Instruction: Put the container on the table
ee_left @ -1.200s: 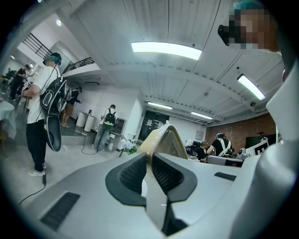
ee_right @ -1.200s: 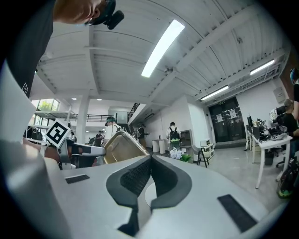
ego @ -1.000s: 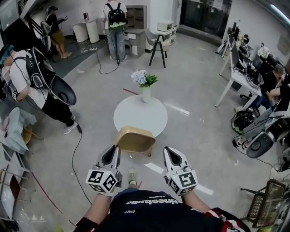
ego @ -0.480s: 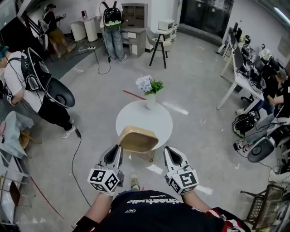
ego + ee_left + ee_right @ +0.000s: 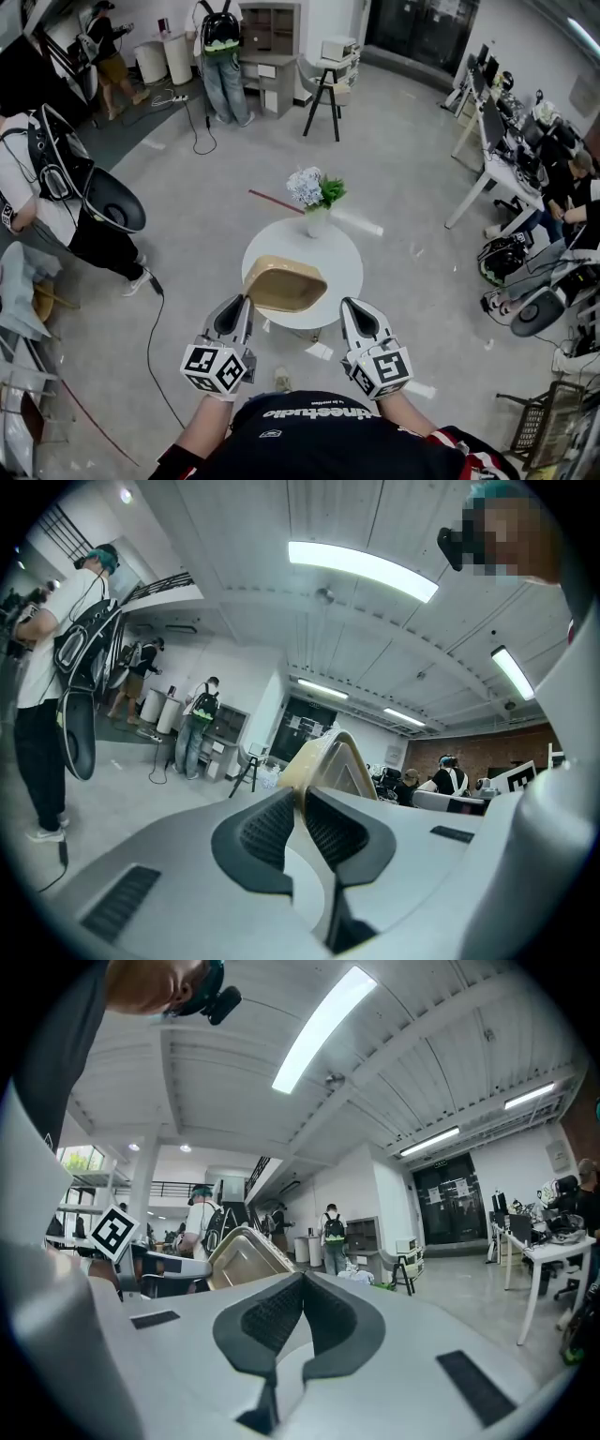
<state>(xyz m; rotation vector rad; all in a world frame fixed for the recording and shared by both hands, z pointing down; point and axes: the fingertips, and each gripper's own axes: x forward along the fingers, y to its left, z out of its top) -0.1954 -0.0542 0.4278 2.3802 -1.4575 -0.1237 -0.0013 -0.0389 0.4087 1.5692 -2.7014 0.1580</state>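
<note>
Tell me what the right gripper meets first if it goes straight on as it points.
Probably the vase of flowers on the round white table; the right gripper seems to point over the tabletop, though height is unclear.

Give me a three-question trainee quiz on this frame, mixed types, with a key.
1. True or false: the right claw is shut with nothing between its jaws.
2. What does the left claw pinch? A. a flower stem. B. the rim of the tan container. C. a floor cable.
3. Fill in: on the round white table stands a ___ holding flowers.

Key
1. True.
2. B.
3. vase.
</note>
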